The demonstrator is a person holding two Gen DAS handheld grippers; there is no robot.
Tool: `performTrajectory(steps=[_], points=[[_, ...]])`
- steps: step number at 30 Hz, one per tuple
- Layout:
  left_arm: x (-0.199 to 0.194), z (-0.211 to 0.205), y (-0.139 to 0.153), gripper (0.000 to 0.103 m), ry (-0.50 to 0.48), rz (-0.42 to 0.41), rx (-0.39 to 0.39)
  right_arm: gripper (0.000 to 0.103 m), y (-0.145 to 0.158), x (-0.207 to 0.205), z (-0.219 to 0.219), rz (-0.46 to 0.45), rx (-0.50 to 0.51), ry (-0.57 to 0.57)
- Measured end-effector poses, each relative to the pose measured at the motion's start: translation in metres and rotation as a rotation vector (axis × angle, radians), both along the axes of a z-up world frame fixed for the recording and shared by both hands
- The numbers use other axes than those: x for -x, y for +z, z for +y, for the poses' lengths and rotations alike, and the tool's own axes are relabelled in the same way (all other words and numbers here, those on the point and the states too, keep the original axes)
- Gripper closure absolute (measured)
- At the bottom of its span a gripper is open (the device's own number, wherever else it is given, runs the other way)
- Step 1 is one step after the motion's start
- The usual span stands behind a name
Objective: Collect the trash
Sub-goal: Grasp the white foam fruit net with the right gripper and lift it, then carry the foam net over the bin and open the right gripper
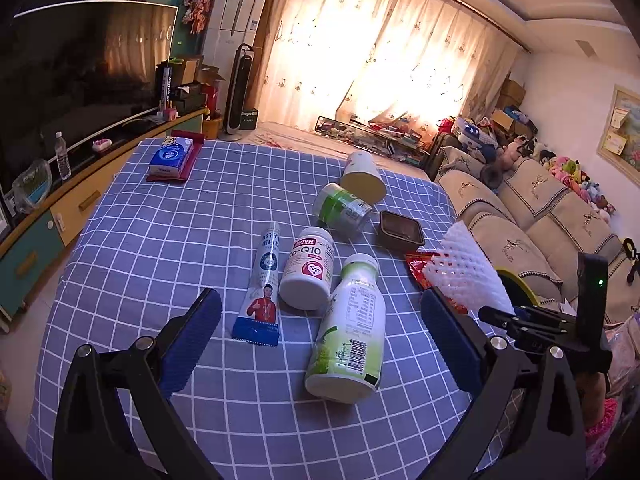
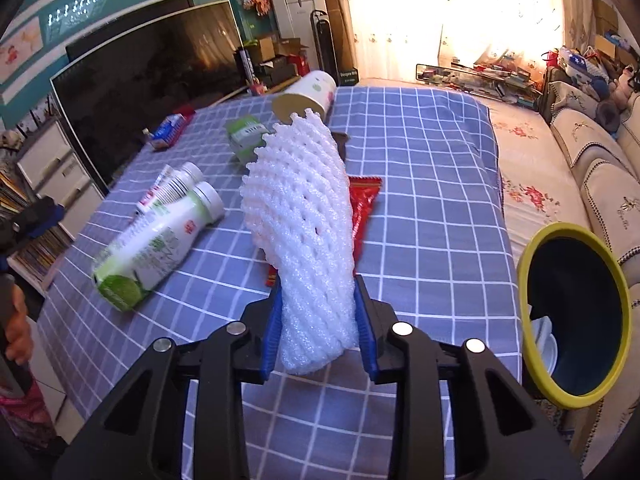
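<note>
My right gripper (image 2: 318,320) is shut on a white foam fruit net (image 2: 300,216) and holds it up above the table; the net also shows in the left wrist view (image 1: 464,268). My left gripper (image 1: 320,332) is open and empty, hovering over a lying green-white drink bottle (image 1: 350,332). Near it lie a white supplement bottle (image 1: 308,270), a flat tube (image 1: 264,280), a green jar (image 1: 342,208), a paper cup (image 1: 362,178), a brown tray (image 1: 400,231) and a red wrapper (image 2: 362,204). A yellow-rimmed bin (image 2: 576,320) stands at the table's right edge.
The table has a blue checked cloth (image 1: 160,240). A tissue pack (image 1: 172,156) lies at its far left corner. A TV (image 1: 80,72) on a low cabinet stands to the left, a sofa (image 1: 520,232) to the right.
</note>
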State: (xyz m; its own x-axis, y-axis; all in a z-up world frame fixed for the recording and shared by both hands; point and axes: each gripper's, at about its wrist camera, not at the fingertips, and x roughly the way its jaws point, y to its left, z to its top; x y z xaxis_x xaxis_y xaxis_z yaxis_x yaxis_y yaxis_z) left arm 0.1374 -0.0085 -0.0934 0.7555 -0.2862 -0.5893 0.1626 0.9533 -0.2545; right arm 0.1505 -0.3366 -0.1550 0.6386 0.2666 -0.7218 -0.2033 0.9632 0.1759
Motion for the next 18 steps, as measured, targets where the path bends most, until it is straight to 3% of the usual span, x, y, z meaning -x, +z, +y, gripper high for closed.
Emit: performTrajectory(steps=[10,18], points=[[0.014,-0.012,0.011,0.005,-0.031,-0.024,-0.013,0.074,0.026,0.012,-0.023,-0.069,-0.02,-0.098],[0.002,-0.045,0.014,0.005,-0.099,-0.006,-0.035,0.073,0.011,0.01,-0.1,-0.047,-0.017,-0.324]])
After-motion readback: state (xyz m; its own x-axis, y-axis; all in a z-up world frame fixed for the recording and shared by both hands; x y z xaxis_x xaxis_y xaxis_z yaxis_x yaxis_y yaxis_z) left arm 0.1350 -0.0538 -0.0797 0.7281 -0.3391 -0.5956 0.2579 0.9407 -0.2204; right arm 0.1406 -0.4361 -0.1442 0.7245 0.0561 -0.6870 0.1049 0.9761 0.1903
